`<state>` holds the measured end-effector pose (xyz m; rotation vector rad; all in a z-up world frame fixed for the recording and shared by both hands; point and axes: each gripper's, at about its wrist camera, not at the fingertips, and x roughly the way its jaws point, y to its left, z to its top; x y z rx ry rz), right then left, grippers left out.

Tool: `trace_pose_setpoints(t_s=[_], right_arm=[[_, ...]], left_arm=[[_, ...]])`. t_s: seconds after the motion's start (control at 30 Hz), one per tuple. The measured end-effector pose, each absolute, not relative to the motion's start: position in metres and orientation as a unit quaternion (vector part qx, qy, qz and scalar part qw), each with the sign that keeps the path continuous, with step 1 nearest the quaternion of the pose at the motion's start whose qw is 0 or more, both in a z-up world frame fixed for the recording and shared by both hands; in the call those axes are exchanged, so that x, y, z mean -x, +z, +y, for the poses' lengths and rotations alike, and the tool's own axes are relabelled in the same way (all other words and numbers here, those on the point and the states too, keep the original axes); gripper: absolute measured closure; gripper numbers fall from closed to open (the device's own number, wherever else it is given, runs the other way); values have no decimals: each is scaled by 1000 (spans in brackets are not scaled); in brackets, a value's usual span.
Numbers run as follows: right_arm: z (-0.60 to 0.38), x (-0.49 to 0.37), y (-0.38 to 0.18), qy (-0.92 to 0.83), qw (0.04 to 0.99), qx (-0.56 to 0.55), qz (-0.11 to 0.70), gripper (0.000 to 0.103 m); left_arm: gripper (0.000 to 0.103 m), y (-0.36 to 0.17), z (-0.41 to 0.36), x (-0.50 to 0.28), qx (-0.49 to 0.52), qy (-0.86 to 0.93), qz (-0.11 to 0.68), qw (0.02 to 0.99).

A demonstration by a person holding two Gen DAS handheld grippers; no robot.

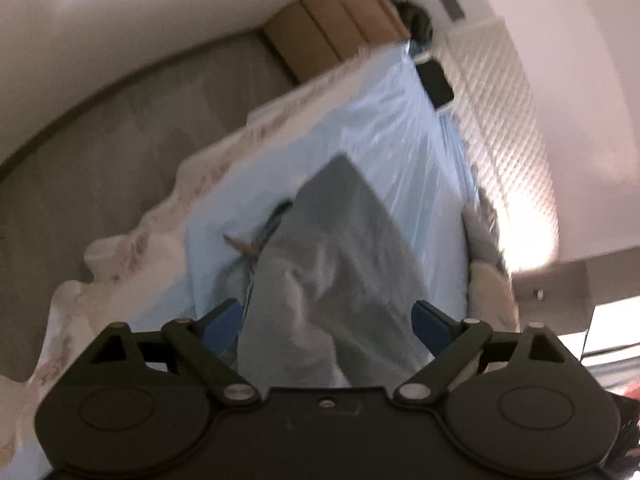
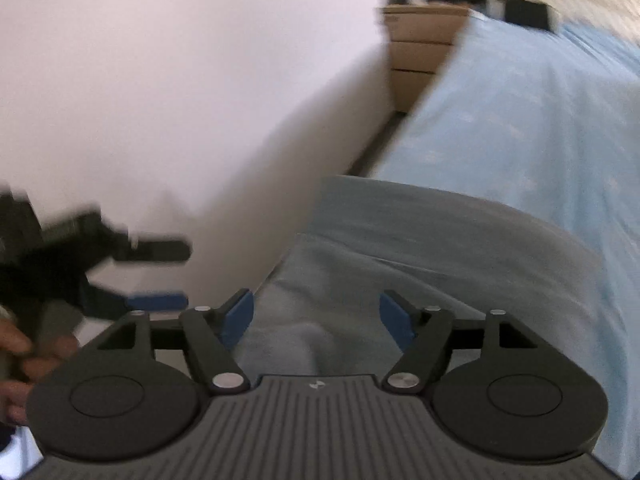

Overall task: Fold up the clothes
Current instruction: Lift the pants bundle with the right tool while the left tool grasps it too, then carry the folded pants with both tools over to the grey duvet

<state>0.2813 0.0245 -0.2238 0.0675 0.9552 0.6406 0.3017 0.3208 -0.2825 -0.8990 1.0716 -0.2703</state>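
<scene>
A grey-blue garment (image 1: 340,248) lies folded in a long strip on the light blue bed sheet (image 1: 384,120). My left gripper (image 1: 326,320) is open, its blue pads either side of the garment's near end, with the cloth between and under them. In the right wrist view the same garment (image 2: 420,240) lies on the bed. My right gripper (image 2: 316,316) is open over its near edge and holds nothing. The left gripper (image 2: 160,276) also shows there at the left, blurred, open, held in a hand.
A brown cardboard box (image 1: 336,28) and dark items stand past the bed's far end. A white quilted headboard (image 1: 504,120) runs along the right. A floral white cover (image 1: 132,248) hangs off the bed's left edge above grey floor (image 1: 80,152).
</scene>
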Motion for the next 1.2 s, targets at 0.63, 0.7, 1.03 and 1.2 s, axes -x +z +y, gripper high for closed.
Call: trace_pose_setpoints(t_s=[0.63, 0.7, 1.03, 1.2], right_arm=[[-149, -304, -335, 163, 774, -299, 533, 0], [-145, -301, -336, 160, 783, -284, 529, 5], [-120, -273, -287, 128, 822, -250, 495, 52], [-118, -271, -258, 138, 823, -263, 484, 54]], left_arm=[[27, -380, 274, -344, 350, -201, 599, 692], [43, -376, 271, -341, 346, -193, 601, 694], [68, -325, 281, -331, 349, -183, 600, 696], [68, -277, 287, -321, 349, -194, 594, 699]])
